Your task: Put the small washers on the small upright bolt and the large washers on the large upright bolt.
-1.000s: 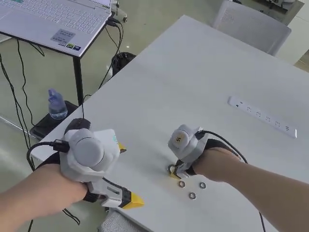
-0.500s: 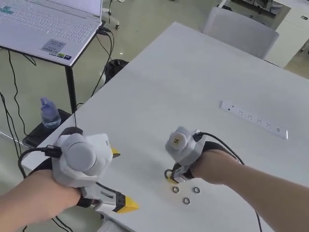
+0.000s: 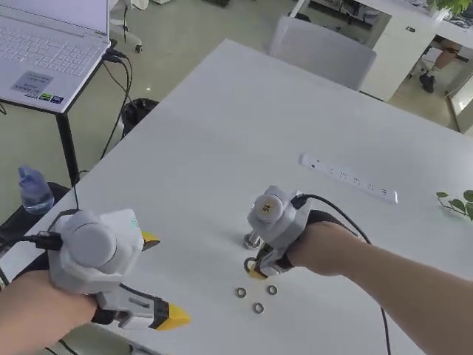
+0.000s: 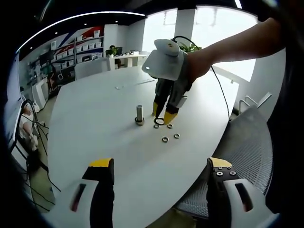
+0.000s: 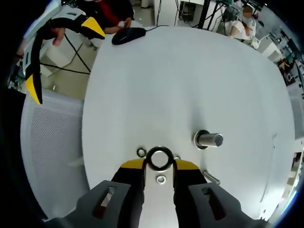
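Near the desk's front edge: a large washer held beside its bolt

Right tongs [image 5: 159, 164] are clamped on a large washer [image 5: 159, 158]. The two yellow tips press opposite points of its outer rim, and the hole is left clear. In the left gripper view the washer sits very low at the tips, though whether it touches the desk [image 3: 244, 133] cannot be told. It is near the large upright bolt [image 4: 139, 114] but apart from it. The bolt stands on its head, shank up. Small washers [image 3: 258, 308] lie loose on the desk just beside the tips; three of them show in the head view. Left tongs [image 4: 160, 164] stand wide apart and hold nothing, well back at the desk's edge.

Handling, as judged: the washer is a stiff, light, smooth metal ring. Pressure is unlikely to harm it, but it may slip or swivel in a rim pinch, since the tips meet it at two small spots. A level hold across the rim suits the placing, because the hole must meet the shank's top squarely. A tilted ring would likely catch on the thread. The small washers are thin and lie flat on a hard top, so they look harder to lift and probably call for an edge-on nip.
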